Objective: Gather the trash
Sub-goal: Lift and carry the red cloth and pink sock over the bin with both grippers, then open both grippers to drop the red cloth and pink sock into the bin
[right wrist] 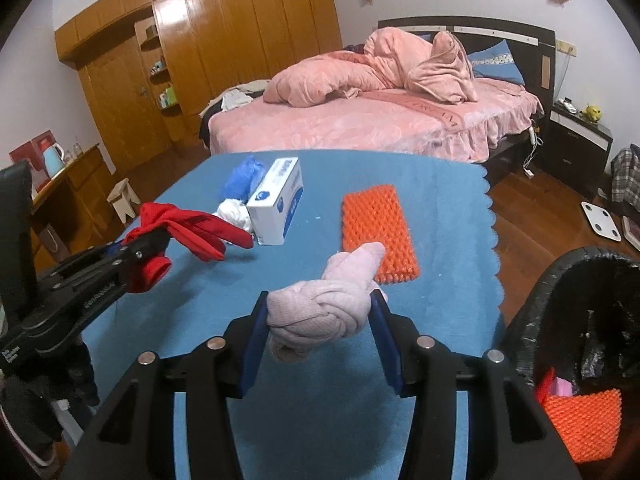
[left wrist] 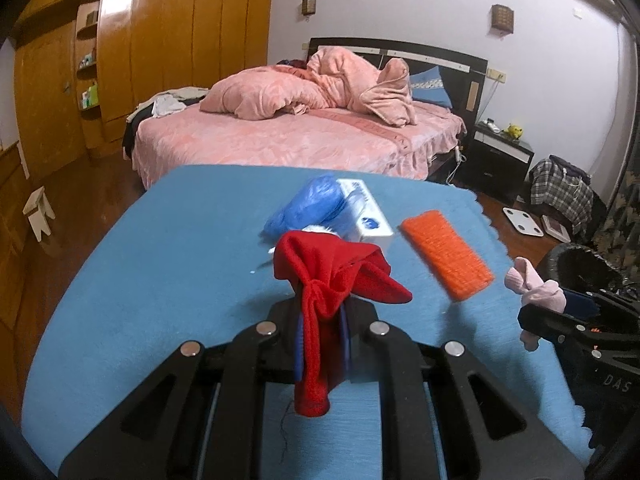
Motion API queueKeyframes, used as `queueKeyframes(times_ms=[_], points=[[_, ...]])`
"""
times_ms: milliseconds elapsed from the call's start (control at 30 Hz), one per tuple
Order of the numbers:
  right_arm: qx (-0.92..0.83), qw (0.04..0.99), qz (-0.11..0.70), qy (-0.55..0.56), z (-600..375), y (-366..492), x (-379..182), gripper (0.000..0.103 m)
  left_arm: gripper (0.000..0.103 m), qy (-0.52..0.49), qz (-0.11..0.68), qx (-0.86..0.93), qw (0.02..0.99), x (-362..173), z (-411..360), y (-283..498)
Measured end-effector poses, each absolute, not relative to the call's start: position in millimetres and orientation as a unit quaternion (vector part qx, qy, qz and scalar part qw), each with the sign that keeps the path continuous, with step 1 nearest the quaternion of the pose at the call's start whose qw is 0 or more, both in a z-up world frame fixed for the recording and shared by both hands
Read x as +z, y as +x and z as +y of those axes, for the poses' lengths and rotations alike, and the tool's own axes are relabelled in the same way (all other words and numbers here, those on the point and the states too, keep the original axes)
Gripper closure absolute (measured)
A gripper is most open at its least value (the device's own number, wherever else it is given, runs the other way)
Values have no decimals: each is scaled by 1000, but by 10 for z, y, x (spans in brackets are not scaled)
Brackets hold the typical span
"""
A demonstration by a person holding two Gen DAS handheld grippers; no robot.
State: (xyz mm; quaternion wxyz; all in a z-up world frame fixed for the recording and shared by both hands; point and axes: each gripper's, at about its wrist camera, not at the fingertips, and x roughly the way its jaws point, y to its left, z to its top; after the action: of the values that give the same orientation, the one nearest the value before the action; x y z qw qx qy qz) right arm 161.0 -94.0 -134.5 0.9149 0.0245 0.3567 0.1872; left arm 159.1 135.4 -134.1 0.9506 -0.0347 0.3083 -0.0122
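I am holding a knotted red cloth (left wrist: 320, 300) pinched tight in my left gripper (left wrist: 322, 332), and my right gripper (right wrist: 320, 316) is clamping a knotted pink cloth (right wrist: 320, 308), both lifted over the blue table (right wrist: 180, 360). From the right gripper, an orange pad (right wrist: 376, 232) is lying at twelve o'clock, a white box (right wrist: 276, 200) at eleven, and the black bin (right wrist: 580, 320) is standing at three off the table's edge.

The table cloth (right wrist: 168, 360) is plain blue. On it, the spiky mat (right wrist: 376, 232) is bright orange, and beside it the box (right wrist: 276, 200) is white with blue print. The knotted sock (right wrist: 320, 312) is pale pink and the other sock (left wrist: 324, 304) is red.
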Motion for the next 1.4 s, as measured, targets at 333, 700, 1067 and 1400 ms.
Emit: queueKeyframes(times_ms=[333, 700, 1067, 1400], points=[[159, 930, 329, 42, -1262, 1495, -1080, 54, 90, -26, 285, -37, 957, -1059, 1075, 1464], [113, 946, 300, 56, -1796, 1287, -876, 54, 90, -11, 264, -91, 960, -805, 540, 1359], [34, 955, 282, 80, -2613, 1100, -817, 54, 90, 10, 261, -164, 951, -763, -213, 1337], [-30, 954, 284, 90, -3323, 916, -879, 54, 90, 36, 267, -238, 933, -839, -1004, 1397]])
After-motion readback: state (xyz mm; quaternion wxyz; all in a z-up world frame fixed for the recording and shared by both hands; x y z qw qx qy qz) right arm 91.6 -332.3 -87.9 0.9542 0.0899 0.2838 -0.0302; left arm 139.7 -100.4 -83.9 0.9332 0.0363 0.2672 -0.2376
